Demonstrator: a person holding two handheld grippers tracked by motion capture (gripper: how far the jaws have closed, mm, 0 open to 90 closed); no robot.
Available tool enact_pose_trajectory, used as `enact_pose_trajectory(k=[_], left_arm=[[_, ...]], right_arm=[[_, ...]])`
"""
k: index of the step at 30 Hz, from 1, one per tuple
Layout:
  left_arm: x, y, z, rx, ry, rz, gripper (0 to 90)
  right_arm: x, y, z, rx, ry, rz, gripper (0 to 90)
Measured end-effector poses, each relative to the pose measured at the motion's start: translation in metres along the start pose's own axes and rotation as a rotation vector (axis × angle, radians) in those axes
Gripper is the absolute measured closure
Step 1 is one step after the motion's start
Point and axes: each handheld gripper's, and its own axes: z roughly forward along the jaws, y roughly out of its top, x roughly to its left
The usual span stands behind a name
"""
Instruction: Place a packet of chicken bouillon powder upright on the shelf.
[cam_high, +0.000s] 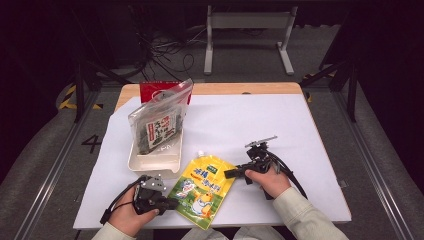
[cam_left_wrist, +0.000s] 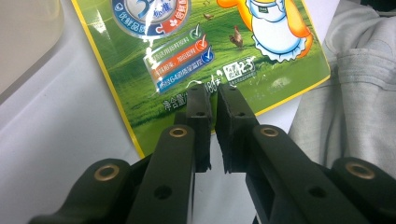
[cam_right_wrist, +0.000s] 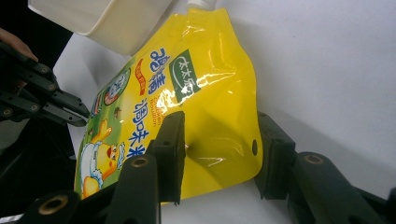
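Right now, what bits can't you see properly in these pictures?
- Yellow pouch: its top half is cut off by the left gripper view's edge.
- Zip bag label: too small to read in the high view.
- Red box: mostly hidden behind the zip bag.
- White tub: cropped by the right gripper view's top edge.

the high view is soft and low in detail: the white table (cam_high: 260, 125) is brightly lit from above, the floor around it falls to near black. glare streaks the pouch (cam_right_wrist: 205, 93) in both gripper views. the near jaws are blurred at the bottom edges, and soft shadows lie under them.
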Motion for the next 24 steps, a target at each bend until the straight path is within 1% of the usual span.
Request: enact_pose_trajectory(k=[3, 5, 10, 14, 16, 17, 18, 21, 22, 24], left_arm=[[0.0007, 0.0001, 0.0000, -0.001, -0.001, -0.001, 84.6], [0.0006, 0.0003, 0.0002, 0.002, 0.000, -0.001, 84.7], [0.0000, 0.0012, 0.0008, 0.009, -0.001, -0.001, 85.0], [0.0007, 0.0016, 0.0011, 0.011, 0.000, 0.005, 85.9], [0.0007, 0.0016, 0.0009, 0.017, 0.002, 0.001, 86.5], [0.0011, 0.0019, 0.0012, 0.014, 0.003, 0.009, 86.8], [0.0006, 0.0021, 0.0015, 0.014, 0.001, 0.007, 86.9], [0.0002, 0.0029, 0.0023, 0.017, -0.002, 0.010, 87.3], [-0.0001, 0.0030, 0.0023, 0.016, -0.003, 0.006, 87.3], [0.0001, 0.0029, 0.0023, 0.016, -0.003, 0.008, 87.3]], right_arm=[[-0.0009, -0.0011, 0.0041, 0.006, 0.007, 0.006, 55.3], [0.0002, -0.0011, 0.0048, 0.001, 0.022, -0.001, 54.1], [0.0013, -0.0005, 0.0031, -0.018, 0.050, 0.003, 55.5], [0.0018, -0.0005, 0.0028, -0.024, 0.053, 0.001, 57.2], [0.0020, -0.0008, 0.0035, -0.024, 0.051, 0.002, 57.6], [0.0020, -0.0008, 0.0037, -0.025, 0.050, 0.003, 58.2], [0.0019, -0.0008, 0.0040, -0.027, 0.048, 0.002, 58.7], [0.0024, -0.0015, 0.0061, -0.023, 0.025, -0.006, 62.9], [0.0027, -0.0016, 0.0069, -0.024, 0.028, -0.007, 63.8], [0.0045, -0.0011, 0.0070, -0.026, -0.003, -0.039, 70.6]])
